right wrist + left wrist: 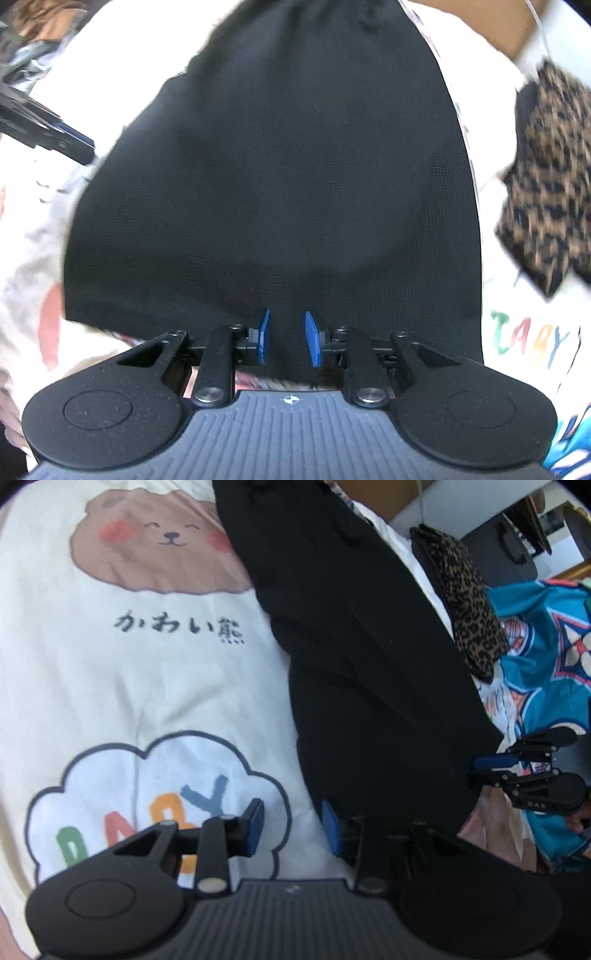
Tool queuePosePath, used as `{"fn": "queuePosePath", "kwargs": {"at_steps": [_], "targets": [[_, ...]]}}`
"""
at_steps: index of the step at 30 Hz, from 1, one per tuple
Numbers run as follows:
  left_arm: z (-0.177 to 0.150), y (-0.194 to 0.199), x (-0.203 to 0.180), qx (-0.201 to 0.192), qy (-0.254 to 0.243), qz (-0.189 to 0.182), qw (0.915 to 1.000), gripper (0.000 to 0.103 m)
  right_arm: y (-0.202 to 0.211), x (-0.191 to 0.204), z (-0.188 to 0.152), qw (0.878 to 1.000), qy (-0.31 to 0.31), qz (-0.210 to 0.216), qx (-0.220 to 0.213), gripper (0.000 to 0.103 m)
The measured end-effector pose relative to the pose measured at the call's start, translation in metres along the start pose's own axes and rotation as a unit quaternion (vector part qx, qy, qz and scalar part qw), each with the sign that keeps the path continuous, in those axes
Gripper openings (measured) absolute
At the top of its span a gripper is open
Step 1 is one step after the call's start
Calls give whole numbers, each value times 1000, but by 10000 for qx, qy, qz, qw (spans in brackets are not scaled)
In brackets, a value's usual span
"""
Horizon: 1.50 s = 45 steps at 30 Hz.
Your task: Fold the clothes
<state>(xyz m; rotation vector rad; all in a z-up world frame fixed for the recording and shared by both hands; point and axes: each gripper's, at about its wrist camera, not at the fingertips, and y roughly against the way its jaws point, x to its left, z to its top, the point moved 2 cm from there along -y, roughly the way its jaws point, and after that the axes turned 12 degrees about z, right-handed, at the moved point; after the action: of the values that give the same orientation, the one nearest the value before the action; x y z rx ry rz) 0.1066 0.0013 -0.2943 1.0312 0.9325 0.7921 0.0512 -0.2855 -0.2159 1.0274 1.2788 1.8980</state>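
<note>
A long black garment lies lengthwise on a cream bed cover printed with a bear and "BABY" letters. My left gripper is open at the garment's left edge, its right pad against the black cloth and its left pad over the cover. My right gripper has its blue pads close together with the garment's near hem between them. The left wrist view shows the right gripper at the garment's right edge. The left gripper's fingers show at upper left in the blurred right wrist view.
A folded leopard-print cloth lies right of the black garment, also seen as leopard cloth. A teal patterned textile covers the right side. A dark chair and furniture stand beyond the bed.
</note>
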Motion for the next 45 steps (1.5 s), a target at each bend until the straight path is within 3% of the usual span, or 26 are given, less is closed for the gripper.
{"fn": "queuePosePath", "kwargs": {"at_steps": [8,13,17,25,29,45], "targets": [[25,31,35,-387,375,22,9985,36,4,53,54,9958,678,463,407,28],[29,34,37,-502,426,53,9978,36,-1,88,79,9892,1137,316,865,29],[29,44,43,-654,411,-40,9970,36,-3,110,99,9860,1364,47,955,33],[13,49,55,-671,387,-83,9970,36,-24,137,104,9917,810,-932,364,39],[11,50,66,-688,602,-130,9957,36,-48,162,98,9902,576,-1270,106,42],[8,53,89,-747,834,-134,9936,37,-102,207,89,9832,531,-1739,141,44]]}}
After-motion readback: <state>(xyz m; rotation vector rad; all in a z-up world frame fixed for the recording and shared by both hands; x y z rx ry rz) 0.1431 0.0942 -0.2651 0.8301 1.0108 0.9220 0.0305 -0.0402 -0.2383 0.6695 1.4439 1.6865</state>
